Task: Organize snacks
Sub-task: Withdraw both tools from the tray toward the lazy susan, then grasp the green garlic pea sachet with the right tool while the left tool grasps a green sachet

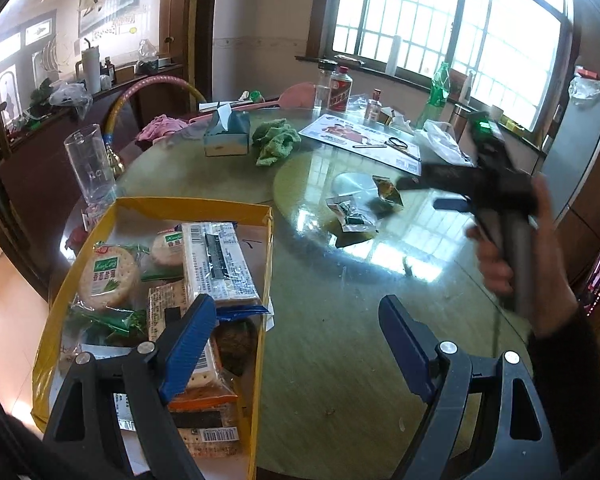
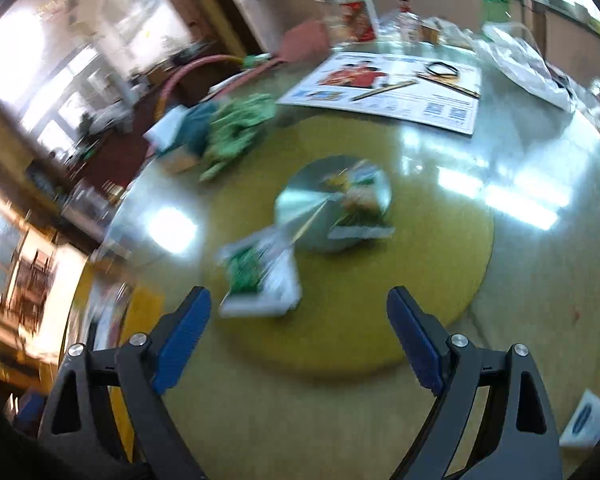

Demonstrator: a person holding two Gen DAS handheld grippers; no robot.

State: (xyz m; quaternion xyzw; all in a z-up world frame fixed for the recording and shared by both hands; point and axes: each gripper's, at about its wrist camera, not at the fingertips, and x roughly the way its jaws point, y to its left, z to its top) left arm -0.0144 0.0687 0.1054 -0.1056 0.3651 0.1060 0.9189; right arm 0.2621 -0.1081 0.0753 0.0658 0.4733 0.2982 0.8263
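A yellow box [image 1: 266, 280] at the table's left edge holds several wrapped crackers and biscuit packs [image 1: 216, 264]. My left gripper [image 1: 296, 344] is open and empty, its left finger over the box, its right finger over bare table. Two small snack packets lie on the glass turntable: one [image 1: 350, 216] nearer, one [image 1: 386, 194] farther. In the blurred right wrist view they show as a near packet [image 2: 260, 280] and a far packet [image 2: 360, 204]. My right gripper [image 2: 300, 336] is open and empty, just short of the near packet. It also shows in the left wrist view [image 1: 432, 192].
A round glass table carries a turntable [image 1: 420, 248], a tall glass [image 1: 90, 168], a tissue box [image 1: 226, 134], a green cloth [image 1: 276, 140], a printed sheet [image 1: 364, 140], bottles [image 1: 340, 88] and a white plastic bag [image 1: 440, 140]. A chair [image 1: 152, 92] stands behind.
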